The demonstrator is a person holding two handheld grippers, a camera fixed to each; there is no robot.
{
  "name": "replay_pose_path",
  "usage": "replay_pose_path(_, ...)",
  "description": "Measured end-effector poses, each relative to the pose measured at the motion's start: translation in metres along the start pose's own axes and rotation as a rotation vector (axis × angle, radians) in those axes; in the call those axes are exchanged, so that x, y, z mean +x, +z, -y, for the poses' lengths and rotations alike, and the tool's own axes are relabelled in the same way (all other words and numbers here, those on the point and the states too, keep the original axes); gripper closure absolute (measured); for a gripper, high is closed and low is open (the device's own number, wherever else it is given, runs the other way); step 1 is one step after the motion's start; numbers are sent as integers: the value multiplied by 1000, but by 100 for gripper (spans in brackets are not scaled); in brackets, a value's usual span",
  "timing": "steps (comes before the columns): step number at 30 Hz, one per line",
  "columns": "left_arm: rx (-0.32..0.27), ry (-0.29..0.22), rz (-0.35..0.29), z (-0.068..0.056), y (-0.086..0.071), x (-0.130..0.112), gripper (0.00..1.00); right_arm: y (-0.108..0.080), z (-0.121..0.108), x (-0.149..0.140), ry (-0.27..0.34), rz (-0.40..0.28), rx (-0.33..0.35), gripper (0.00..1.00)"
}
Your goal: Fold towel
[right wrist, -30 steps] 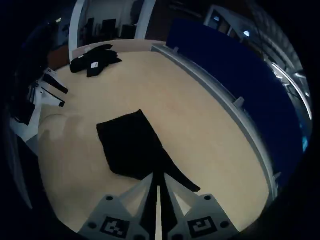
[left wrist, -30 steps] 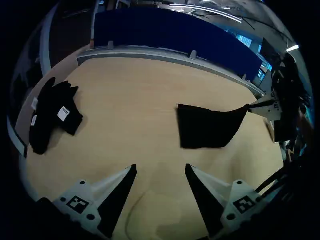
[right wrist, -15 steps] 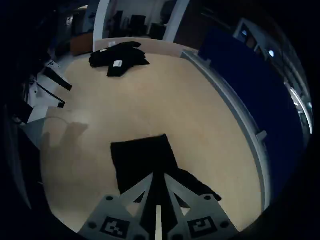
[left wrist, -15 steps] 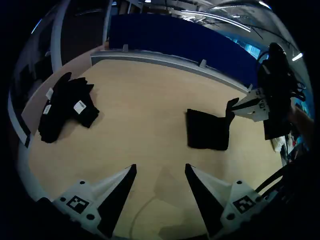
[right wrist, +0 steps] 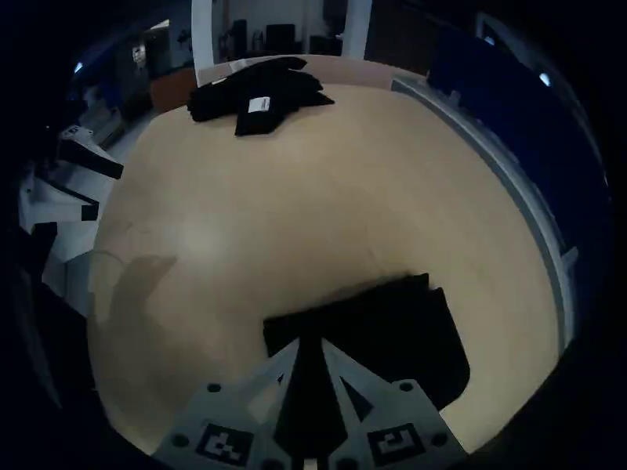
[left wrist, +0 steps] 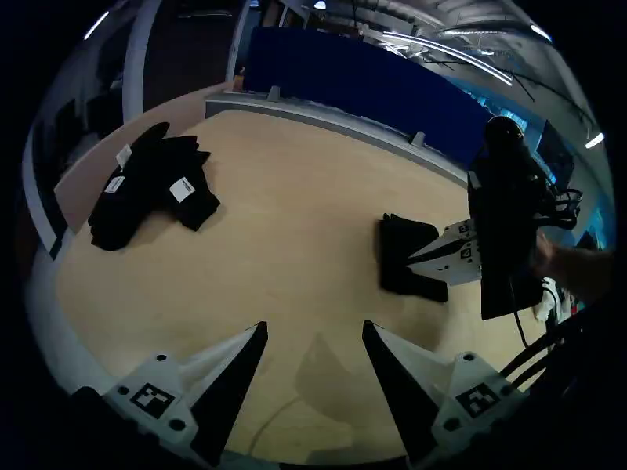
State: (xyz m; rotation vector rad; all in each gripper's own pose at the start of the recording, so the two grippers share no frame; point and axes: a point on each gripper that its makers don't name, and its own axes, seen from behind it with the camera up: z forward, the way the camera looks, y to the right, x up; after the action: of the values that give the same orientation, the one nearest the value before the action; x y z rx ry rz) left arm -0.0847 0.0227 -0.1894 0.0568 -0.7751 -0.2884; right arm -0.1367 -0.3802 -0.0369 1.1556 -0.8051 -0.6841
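We hold the black towel [right wrist: 392, 337] down on the pale wooden worktop [right wrist: 313, 204], where it lies folded into a compact dark block with layered edges. Our right gripper [right wrist: 311, 345] sits low over the towel's near edge. Its fingers are clenched together on the cloth, with dark fabric pinched between them. In the left gripper view we see this gripper reaching in from the right, a hand [left wrist: 549, 257] behind it and its tips resting on the towel.

Our left gripper [left wrist: 313, 327] hovers over bare wood, well apart from the towel. Its fingers are spread wide and grasp nothing, and their shadow falls on the worktop just ahead of them.

At the far corner of the worktop lies a pile of black cloths [left wrist: 149, 184] with small white tags showing, well apart from the towel. A grey rail [left wrist: 329, 119] runs along the back edge of the worktop, and a dark blue partition [left wrist: 368, 78] stands just behind it. Beyond the partition the room is dim, with long light strips [left wrist: 462, 48] on the ceiling. Dark cables [left wrist: 541, 348] hang near the worktop's right end.
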Motion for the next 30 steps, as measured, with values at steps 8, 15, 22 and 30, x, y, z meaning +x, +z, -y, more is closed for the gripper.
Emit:
replay_pose_path(8,-8,8,3,2,3,1,11,-8,-1,0,33,-15,-4,47)
replay_pose_path(15,-15,20,3,0,5,4,11,-18,-8,-3,67,-30,-30,35)
replay_pose_path(22,-23,21,4,-4,6,6,11,-26,-7,-22,105,-17,-52,35)
replay_pose_path(30,-32,21,8,-9,7,6,11,-39,-6,-59,174,9,-83,35)
